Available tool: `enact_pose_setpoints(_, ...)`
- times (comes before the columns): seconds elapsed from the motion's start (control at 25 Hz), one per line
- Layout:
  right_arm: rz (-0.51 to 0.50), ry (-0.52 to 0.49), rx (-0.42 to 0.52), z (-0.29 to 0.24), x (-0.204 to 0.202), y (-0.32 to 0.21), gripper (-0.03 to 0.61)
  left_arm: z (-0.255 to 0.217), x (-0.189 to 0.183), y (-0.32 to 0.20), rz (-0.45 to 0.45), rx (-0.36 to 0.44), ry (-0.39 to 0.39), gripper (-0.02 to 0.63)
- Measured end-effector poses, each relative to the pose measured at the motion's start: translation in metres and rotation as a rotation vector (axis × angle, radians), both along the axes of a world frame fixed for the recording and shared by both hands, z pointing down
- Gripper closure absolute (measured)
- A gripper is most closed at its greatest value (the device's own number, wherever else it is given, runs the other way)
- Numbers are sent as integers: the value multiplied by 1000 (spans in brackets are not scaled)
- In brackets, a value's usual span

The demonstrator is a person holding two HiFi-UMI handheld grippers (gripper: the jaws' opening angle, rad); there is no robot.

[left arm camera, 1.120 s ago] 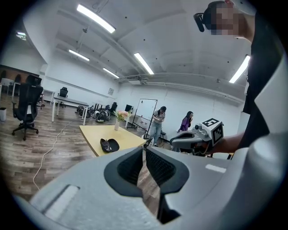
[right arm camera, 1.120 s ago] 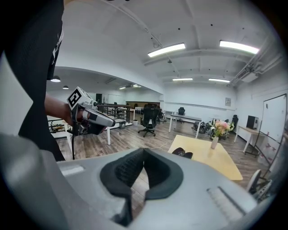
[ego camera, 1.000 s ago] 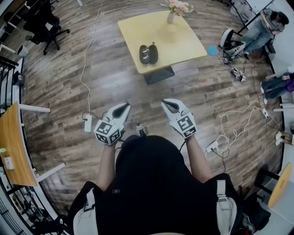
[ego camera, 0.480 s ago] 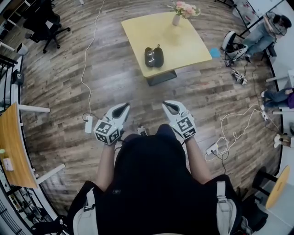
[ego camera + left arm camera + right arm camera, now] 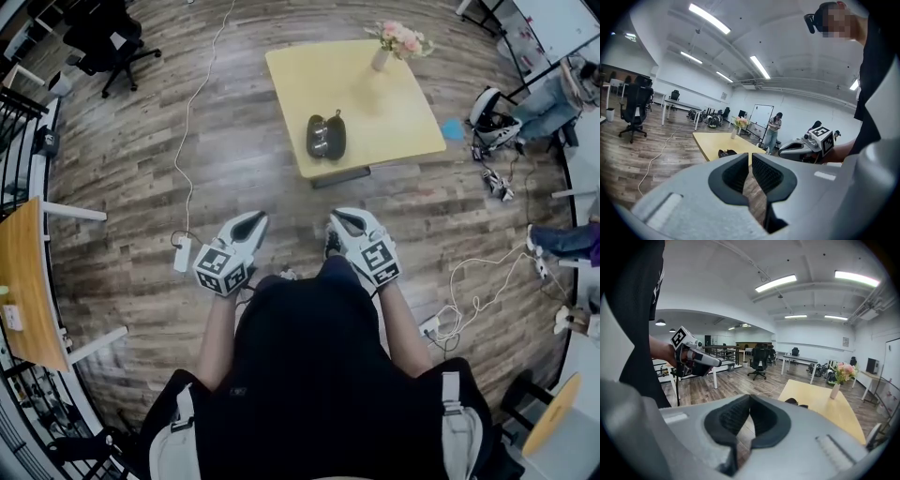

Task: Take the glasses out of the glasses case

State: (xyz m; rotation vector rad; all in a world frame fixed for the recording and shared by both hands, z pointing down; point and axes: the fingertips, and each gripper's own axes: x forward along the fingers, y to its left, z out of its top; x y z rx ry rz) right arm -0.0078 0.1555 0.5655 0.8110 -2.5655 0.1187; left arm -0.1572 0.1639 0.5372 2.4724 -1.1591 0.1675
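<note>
**Close the distance before opening the jaws**

Step in hand, by the look of it: the approach, with nothing handled yet. Held low in front of the body, side by side: left gripper (image 5: 247, 223) and right gripper (image 5: 345, 221), each pressed together at the tips with nothing pinched between. Well ahead of both, roughly on the right gripper's line: the glasses case (image 5: 326, 136), lying by the nearest edge of the table (image 5: 394, 112). Seemingly open already, two dark halves side by side; too small from here to confirm the glasses inside. Farther beyond the case, and off to the right: a vase (image 5: 380, 59) of flowers. Ahead and to the left of the left gripper, along the floor: a white cable (image 5: 187, 122).

- Walk up square to the near table edge, so as to bring the case straight ahead and between the two grippers.
- Step clear of the cable on the way.
- Spread the jaws only on arrival, not mid-stride.
- Pin one half of the case down with one gripper, probably the left.
- Pinch the frame at the bridge or an arm with the other, never across a lens.
- Squeeze lightly and lift straight up, to avoid dragging the case toward the edge.
- Keep both elbows short of the vase.
</note>
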Motion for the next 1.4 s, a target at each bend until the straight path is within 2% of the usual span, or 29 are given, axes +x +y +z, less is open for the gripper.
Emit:
enact_pose_setpoints(0.36, -102, -24, -23, 5, 6, -78, 575, -2, 21, -72, -65, -15, -21, 581)
enact_pose_setpoints(0.68, -130, -41, -39, 8, 32, -142, 575, -10, 45, -123, -92, -22, -57, 581)
enact_pose_setpoints(1.12, -239, -25, -50, 19, 60, -191, 575, -6, 73, -162, -189, -43, -81, 581)
enact_pose_setpoints(1.4, -292, -26, -56, 25, 73, -214, 575, -4, 99, -181, -209, -39, -107, 581)
